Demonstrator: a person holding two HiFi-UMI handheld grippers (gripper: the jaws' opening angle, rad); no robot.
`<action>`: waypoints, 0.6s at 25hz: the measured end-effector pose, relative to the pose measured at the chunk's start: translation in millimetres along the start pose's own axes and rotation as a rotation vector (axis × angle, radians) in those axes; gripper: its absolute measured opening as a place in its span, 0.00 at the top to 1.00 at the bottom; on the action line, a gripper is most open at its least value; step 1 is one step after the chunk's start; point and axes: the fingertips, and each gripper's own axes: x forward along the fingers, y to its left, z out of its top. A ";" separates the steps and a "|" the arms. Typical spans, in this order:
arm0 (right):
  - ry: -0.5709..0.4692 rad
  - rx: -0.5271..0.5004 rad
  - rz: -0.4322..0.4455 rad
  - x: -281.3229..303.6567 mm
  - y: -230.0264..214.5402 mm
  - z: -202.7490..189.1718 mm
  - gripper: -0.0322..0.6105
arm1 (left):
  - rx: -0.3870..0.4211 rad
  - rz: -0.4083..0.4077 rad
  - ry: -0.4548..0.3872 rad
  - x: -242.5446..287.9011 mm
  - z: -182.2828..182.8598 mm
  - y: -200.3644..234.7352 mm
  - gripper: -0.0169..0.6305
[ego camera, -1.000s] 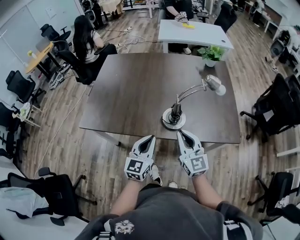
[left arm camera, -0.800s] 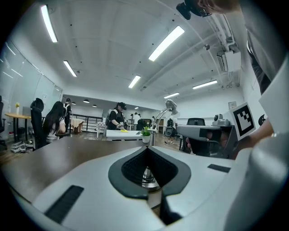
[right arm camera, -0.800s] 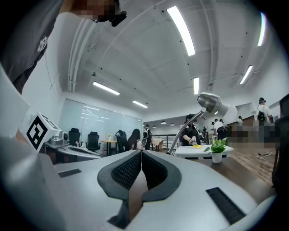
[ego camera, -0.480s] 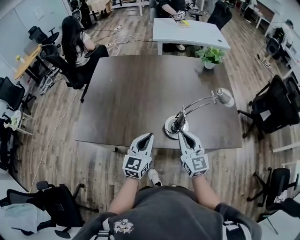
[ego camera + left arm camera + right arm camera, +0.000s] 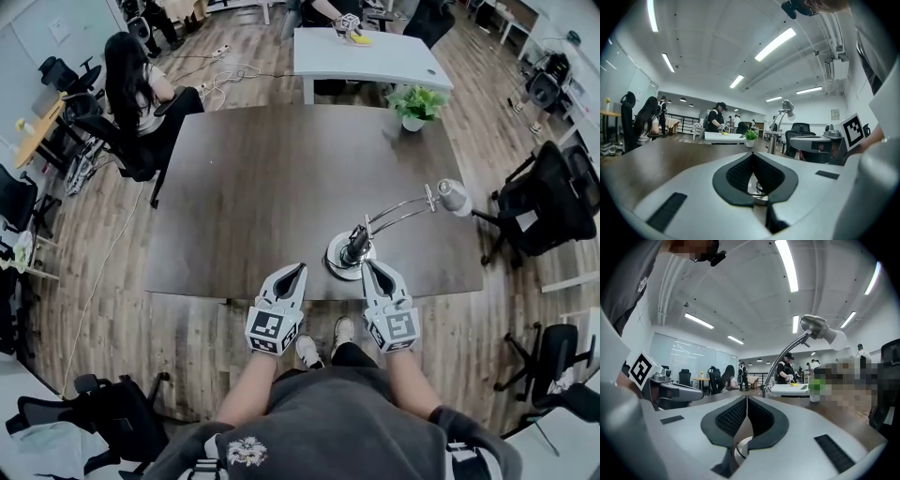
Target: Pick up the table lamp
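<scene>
A chrome table lamp stands near the front edge of the dark table [image 5: 244,187]. Its round base [image 5: 336,262] is on the tabletop and its bent arm rises to the right to the head [image 5: 453,197]. My right gripper [image 5: 370,265] is shut and empty, its tip just right of the base at the table's edge. My left gripper [image 5: 298,270] is also shut and empty, a little left of the base. In the right gripper view the lamp head [image 5: 818,327] hangs above the closed jaws [image 5: 746,399]. In the left gripper view the lamp [image 5: 780,122] stands off to the right, beyond the closed jaws [image 5: 752,154].
A potted plant [image 5: 412,103] sits at the table's far right corner. Behind it is a white table [image 5: 370,56] where a person works. Another person [image 5: 131,84] sits at the far left. Black office chairs [image 5: 539,202] stand to the right and left.
Both grippers have moved forward to the table's front edge. The right one now lies beside the lamp base. Their jaws stay shut.
</scene>
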 end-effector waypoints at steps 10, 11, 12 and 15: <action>0.020 0.031 0.044 26.3 -27.5 -14.5 0.70 | 0.021 0.004 0.019 35.8 5.7 9.5 0.96; 0.025 0.034 0.052 30.1 -28.6 -16.0 0.68 | 0.020 0.009 0.019 39.0 6.3 11.5 0.96; 0.030 0.035 0.061 34.0 -29.8 -17.5 0.66 | 0.020 0.013 0.018 41.9 7.0 13.1 0.96; 0.044 0.040 0.085 46.1 -34.4 -22.6 0.63 | 0.017 0.026 0.019 49.0 8.3 16.4 0.96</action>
